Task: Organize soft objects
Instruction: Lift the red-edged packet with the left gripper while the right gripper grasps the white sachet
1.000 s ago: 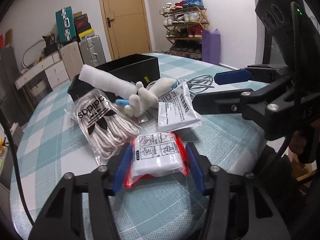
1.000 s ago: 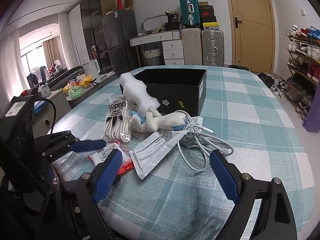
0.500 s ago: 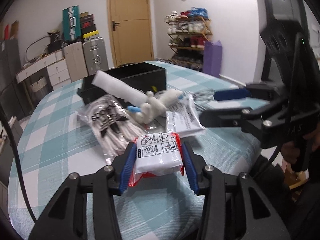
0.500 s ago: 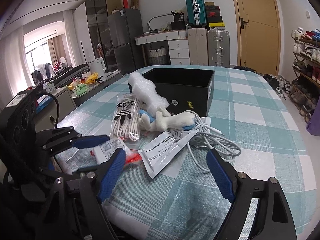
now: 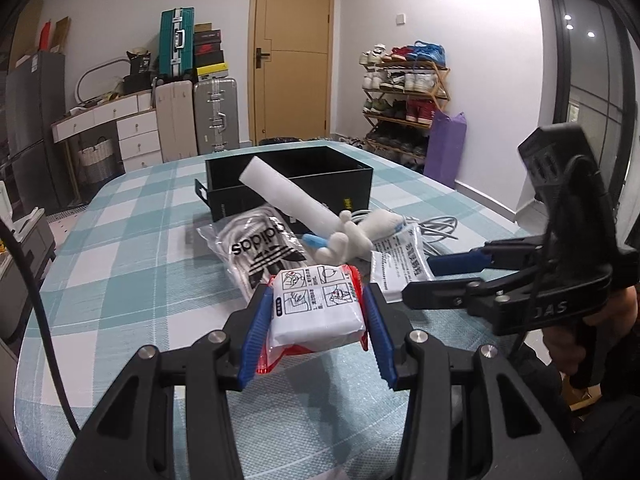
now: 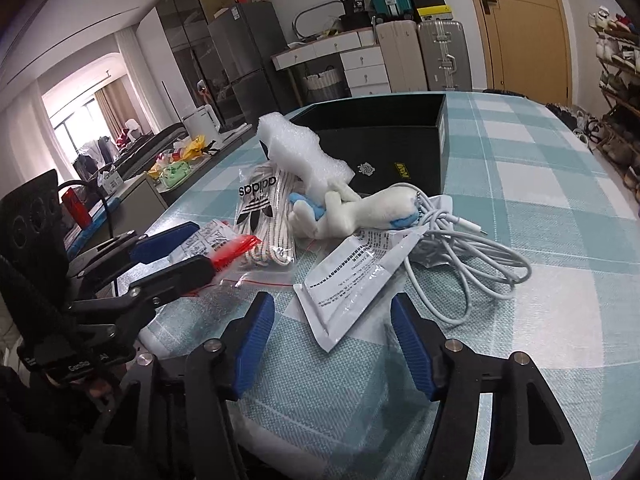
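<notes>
- Packet (image 5: pixel 316 312) of folded white material in a clear bag with red edging and printed line drawings sits clamped between the blue pads (image 5: pixel 254 336) of the left gripper (image 5: pixel 316 334), held just above the checked tabletop (image 5: pixel 132 280).
- Right gripper (image 6: pixel 334 344) has its jaws spread wide around nothing, low over the tabletop, with the near corner of a flat white sachet (image 6: pixel 354 276) between its pad tips.
- Beyond the sachet lie a white plush toy (image 6: pixel 360 210) with blue patches and a coiled white cable (image 6: pixel 460 260).
- A clear Adidas bag of white laces (image 5: pixel 260 252) lies just behind the held packet.
- A roll of white bubble wrap (image 6: pixel 304 156) leans against the open black box (image 6: pixel 400 144).
</notes>
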The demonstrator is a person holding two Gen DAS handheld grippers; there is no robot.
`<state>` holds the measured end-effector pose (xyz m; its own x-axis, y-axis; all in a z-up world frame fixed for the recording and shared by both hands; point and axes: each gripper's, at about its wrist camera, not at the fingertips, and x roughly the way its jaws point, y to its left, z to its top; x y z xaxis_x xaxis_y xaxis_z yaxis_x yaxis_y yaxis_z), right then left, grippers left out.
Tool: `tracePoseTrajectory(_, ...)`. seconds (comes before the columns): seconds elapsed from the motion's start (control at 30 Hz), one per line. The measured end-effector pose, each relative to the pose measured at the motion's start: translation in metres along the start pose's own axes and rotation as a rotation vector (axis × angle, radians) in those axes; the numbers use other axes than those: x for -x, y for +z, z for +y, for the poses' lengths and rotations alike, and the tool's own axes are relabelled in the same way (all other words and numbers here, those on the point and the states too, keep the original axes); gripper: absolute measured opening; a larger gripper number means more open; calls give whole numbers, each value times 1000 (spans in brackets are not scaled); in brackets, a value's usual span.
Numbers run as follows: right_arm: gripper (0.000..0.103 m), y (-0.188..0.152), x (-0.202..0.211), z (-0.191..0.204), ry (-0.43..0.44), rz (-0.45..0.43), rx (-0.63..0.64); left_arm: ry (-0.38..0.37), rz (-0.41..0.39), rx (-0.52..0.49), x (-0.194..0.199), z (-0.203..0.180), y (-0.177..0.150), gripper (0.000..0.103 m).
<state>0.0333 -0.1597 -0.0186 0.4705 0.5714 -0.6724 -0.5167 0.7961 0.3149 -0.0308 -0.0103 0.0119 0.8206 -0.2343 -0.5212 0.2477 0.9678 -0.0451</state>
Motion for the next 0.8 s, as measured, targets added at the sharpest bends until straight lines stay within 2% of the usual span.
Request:
tracePoseTrajectory(0.17,54,7,-17,-1,-8,2,-29,8,-4,14,0,5,1,46)
tracePoseTrajectory(0.33,31,11,-27,0,2,5,-37,12,-4,32,0,11,0,46)
tracePoseTrajectory(0.53,16,5,-14,4,2,-32,-28,17,-8,43,0,12,1,46)
tracePoseTrajectory(0.63,12,2,-6,2,-3,-44,-29,21,-11,48,0,13,2,46)
tracePoseTrajectory(0.8,10,-2,9,-1,-24,-84,-27,28,-17,53,1,12,5,46)
